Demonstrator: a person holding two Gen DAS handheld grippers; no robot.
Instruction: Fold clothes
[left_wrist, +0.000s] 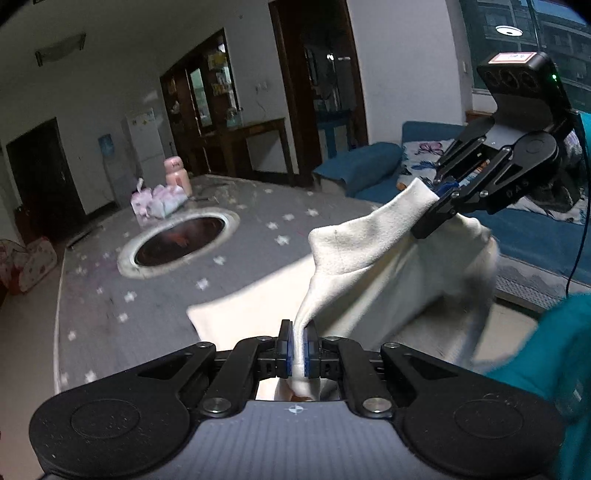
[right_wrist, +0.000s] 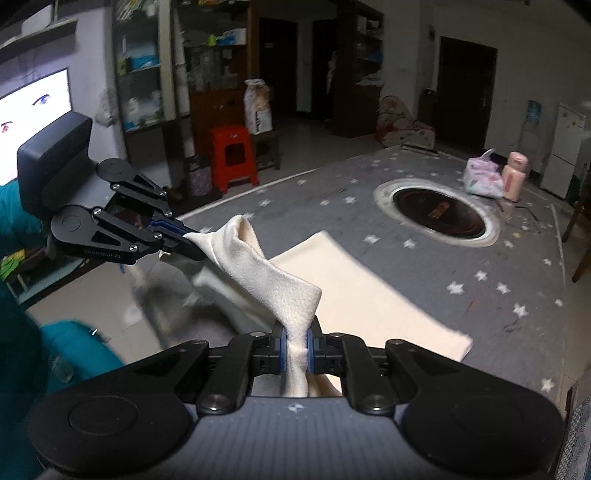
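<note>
Left tool (left_wrist: 298, 341), right tool (right_wrist: 296, 341) each pinch cream garment (right_wrist: 280, 291), bunched, lifted off table (right_wrist: 443, 295).

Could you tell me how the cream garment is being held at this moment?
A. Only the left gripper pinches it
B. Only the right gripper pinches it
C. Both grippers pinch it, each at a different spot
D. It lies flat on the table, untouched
C: the left gripper and the right gripper are each shut on a bunched bit of the cream garment, lifting that part above the grey star-patterned table.
</note>
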